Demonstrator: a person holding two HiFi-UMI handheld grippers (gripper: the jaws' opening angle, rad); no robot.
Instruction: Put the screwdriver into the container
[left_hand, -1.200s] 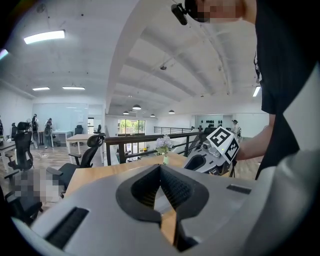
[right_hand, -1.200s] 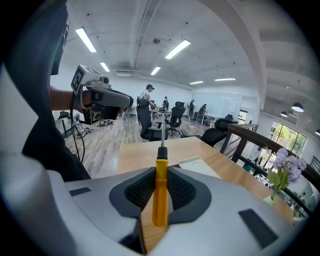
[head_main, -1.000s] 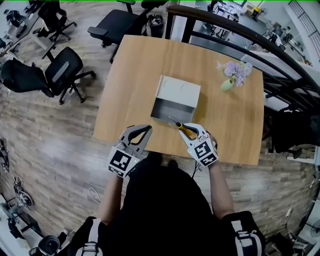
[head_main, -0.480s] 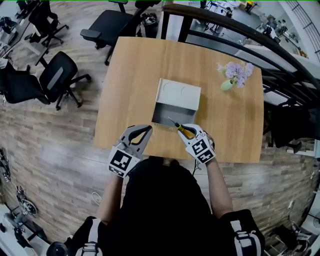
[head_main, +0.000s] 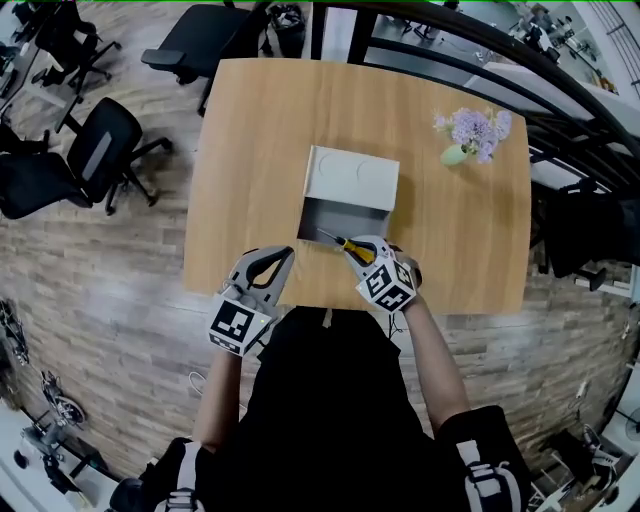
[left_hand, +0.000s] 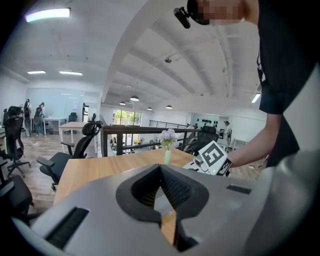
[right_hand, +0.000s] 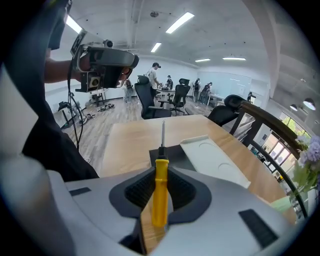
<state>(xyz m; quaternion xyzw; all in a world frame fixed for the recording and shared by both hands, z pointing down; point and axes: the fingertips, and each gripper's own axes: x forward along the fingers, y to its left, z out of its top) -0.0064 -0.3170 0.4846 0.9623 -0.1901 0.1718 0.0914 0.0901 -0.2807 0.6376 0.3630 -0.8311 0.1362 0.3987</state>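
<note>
A screwdriver (head_main: 347, 245) with a yellow handle (right_hand: 160, 192) is clamped in my right gripper (head_main: 358, 247), which is shut on the handle. Its thin metal shaft (right_hand: 162, 134) points ahead over the near edge of the container (head_main: 340, 218). The container is a grey open box with a dark inside (right_hand: 169, 156), and its pale lid (head_main: 352, 177) stands tilted behind it. My left gripper (head_main: 283, 254) hovers over the table's near edge, left of the box, shut with nothing in it. In the left gripper view the jaws (left_hand: 160, 167) meet at the tip.
The wooden table (head_main: 250, 150) carries a small vase of lilac flowers (head_main: 472, 135) at the far right. Black office chairs (head_main: 85, 160) stand on the floor to the left, and a dark railing (head_main: 560, 110) runs behind the table.
My right gripper has shifted a little to the left with the screwdriver, so its tip now lies over the container's near left part. The left gripper has barely moved.
</note>
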